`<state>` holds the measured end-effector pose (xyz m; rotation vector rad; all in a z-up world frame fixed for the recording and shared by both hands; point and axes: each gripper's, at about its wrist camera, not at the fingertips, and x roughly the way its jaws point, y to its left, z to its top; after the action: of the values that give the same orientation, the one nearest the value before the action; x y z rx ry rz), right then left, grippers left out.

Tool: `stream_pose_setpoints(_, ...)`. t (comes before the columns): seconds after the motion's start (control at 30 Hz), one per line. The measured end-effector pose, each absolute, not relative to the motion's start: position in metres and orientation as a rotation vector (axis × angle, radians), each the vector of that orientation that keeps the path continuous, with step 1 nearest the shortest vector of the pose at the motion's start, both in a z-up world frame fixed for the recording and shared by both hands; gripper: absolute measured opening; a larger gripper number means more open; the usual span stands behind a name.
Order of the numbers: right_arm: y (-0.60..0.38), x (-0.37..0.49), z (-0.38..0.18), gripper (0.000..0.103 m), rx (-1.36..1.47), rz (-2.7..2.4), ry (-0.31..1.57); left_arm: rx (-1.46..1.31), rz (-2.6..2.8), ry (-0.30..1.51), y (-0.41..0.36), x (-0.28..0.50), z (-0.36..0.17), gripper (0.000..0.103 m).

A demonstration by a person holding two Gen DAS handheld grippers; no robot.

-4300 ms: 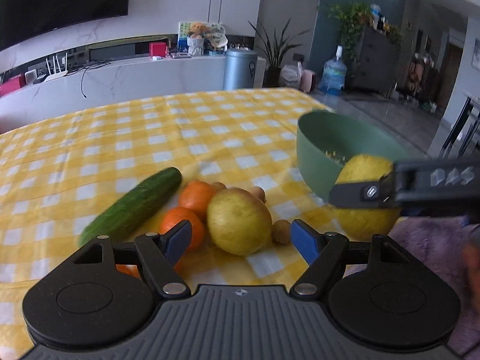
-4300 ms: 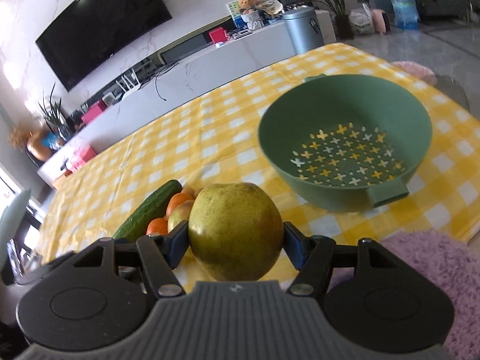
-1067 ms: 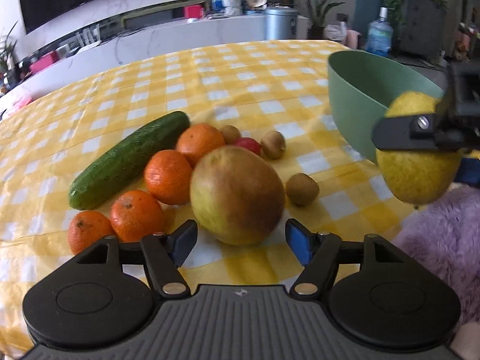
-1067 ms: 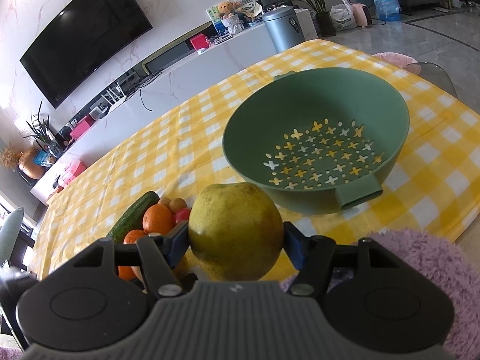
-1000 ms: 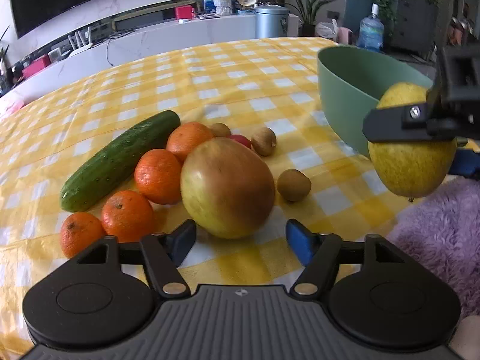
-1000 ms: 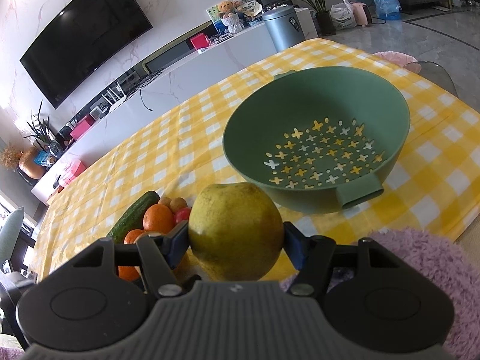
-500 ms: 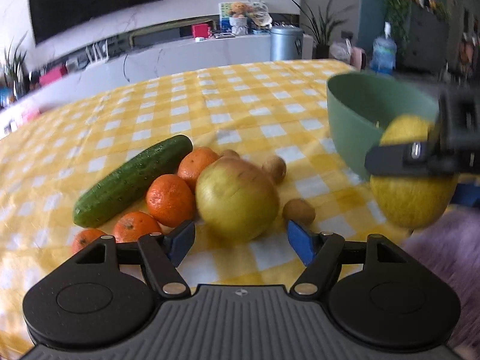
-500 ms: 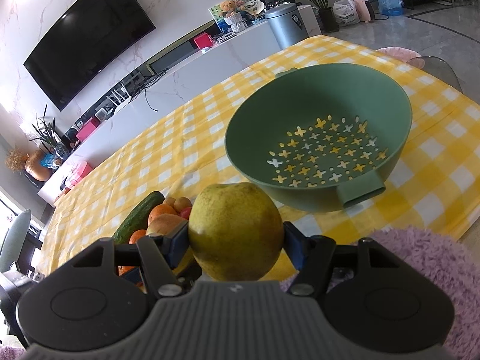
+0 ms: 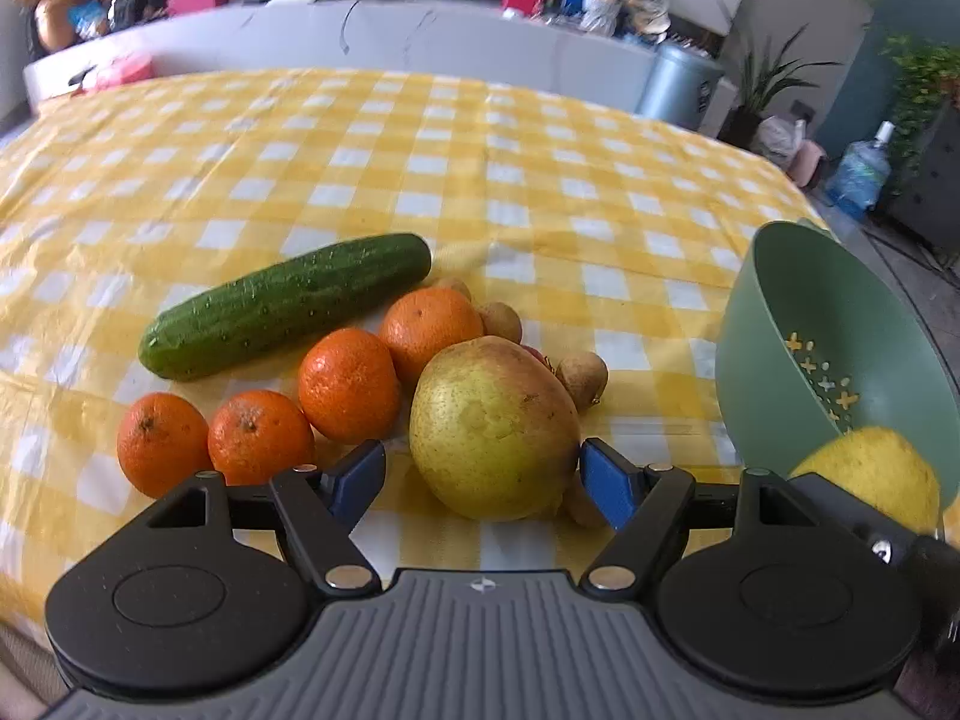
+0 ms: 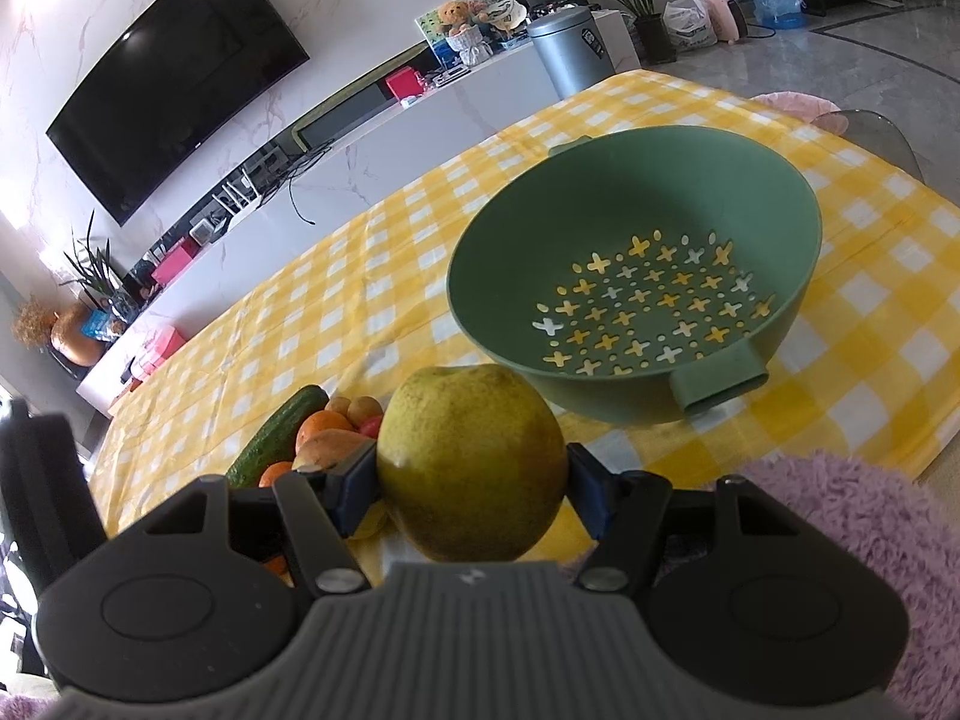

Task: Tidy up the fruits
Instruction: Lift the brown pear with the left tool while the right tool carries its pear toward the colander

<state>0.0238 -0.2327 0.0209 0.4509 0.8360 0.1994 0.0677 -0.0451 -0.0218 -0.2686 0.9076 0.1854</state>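
Note:
A yellow-green pear with a reddish top lies on the checked cloth between the jaws of my left gripper. The jaws are opening and the blue pads do not press on it. Beside it lie several oranges, a cucumber and small brown fruits. My right gripper is shut on a second pear, held in the air just short of the green colander. The colander has nothing in it. That held pear and the colander also show at the left wrist view's right edge.
A yellow-and-white checked tablecloth covers the table. A fluffy purple cover lies at the near edge by my right gripper. Beyond the far edge stand a white counter, a grey bin and a wall television.
My left gripper has rolled and drawn back a little, so the fruit pile now sits tilted and further left in its view. Its jaws stand slightly wider. The right gripper and its pear have not moved.

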Motion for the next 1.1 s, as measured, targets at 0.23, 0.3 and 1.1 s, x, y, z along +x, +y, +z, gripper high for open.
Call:
stream_pose_setpoints(0.23, -0.24, 0.022, 0.022, 0.063, 0.511, 0.2, 0.815, -0.328, 0.246, 0.972, -0.046, 0.085, -0.028, 0.088)
stream_pose_setpoints(0.3, -0.239, 0.022, 0.022, 0.063, 0.507, 0.207, 0.814, -0.368, 0.26, 0.983, -0.041, 0.087, -0.03, 0.085)
stream_pose_setpoints(1.1, -0.243, 0.01, 0.035, 0.063, 0.55, 0.274, 0.724, -0.291, 0.101, 0.995, -0.051, 0.046, -0.001, 0.074)
